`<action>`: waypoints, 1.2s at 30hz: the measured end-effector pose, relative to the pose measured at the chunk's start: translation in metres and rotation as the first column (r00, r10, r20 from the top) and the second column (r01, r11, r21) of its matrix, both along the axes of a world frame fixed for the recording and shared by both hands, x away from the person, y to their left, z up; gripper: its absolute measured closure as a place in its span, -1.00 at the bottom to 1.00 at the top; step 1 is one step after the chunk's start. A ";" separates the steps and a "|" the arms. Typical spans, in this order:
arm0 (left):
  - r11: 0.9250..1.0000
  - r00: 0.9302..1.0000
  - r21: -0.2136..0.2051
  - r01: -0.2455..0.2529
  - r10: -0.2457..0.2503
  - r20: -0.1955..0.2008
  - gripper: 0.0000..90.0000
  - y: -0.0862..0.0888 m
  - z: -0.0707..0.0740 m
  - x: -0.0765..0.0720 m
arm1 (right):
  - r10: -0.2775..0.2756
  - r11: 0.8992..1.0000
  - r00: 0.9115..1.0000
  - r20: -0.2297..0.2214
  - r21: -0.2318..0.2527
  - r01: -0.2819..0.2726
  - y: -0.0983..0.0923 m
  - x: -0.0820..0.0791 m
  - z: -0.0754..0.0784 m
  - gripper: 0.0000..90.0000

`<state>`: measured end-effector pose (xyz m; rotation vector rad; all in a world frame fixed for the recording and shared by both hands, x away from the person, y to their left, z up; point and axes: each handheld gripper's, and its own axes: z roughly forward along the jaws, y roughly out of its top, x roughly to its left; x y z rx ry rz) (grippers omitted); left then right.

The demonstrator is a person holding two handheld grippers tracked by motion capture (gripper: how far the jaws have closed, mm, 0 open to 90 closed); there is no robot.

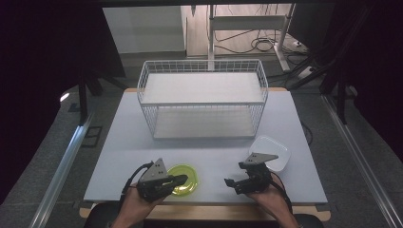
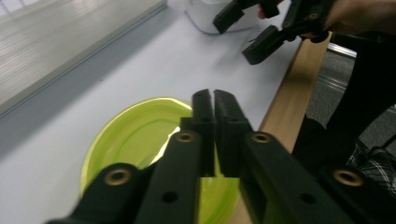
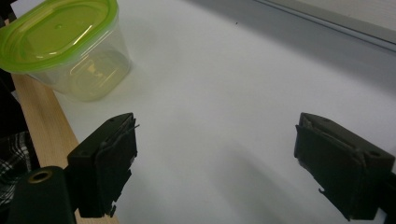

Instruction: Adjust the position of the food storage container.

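Lime-green plastic sits under the left tool point(image 2: 214, 100), whose jaws are pressed together with nothing between them, poised over the near rim of the green-lidded container point(image 1: 183, 179). That tub, clear-walled under its lid, stands at the front edge of the desk point(image 1: 209, 152), just left of centre. The right tool point(image 1: 243, 183) hovers with its jaws wide apart over bare desk, gripping nothing, the white container point(image 1: 272, 152) just beyond it. Farther back stands the wire basket point(image 1: 203, 99).

The step in hand looks like the approach to the green-lidded container, with no grip made. Next, the left tool would need to spread its jaws and settle on the lid's rim or the tub's wall, taking care not to nudge it off the desk.
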<state>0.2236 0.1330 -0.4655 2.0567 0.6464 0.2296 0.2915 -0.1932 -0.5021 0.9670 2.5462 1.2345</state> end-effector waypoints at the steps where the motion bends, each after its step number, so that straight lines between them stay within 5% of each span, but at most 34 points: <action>1: 1.000 1.000 0.000 0.008 -0.008 -0.010 1.00 -0.003 -0.001 -0.001 | 0.001 1.000 1.000 0.001 -0.003 -0.001 0.001 0.000 0.000 -0.69; 18: 0.997 0.996 0.077 0.029 -0.023 -0.087 1.00 -0.038 -0.025 0.000 | 0.007 1.000 1.000 0.008 -0.028 -0.007 0.002 -0.001 -0.001 -0.66; 36: 0.992 0.991 0.097 -0.084 0.093 -0.093 1.00 -0.016 -0.030 0.018 | 0.010 0.999 1.000 0.009 -0.039 -0.009 0.002 -0.001 -0.002 -0.64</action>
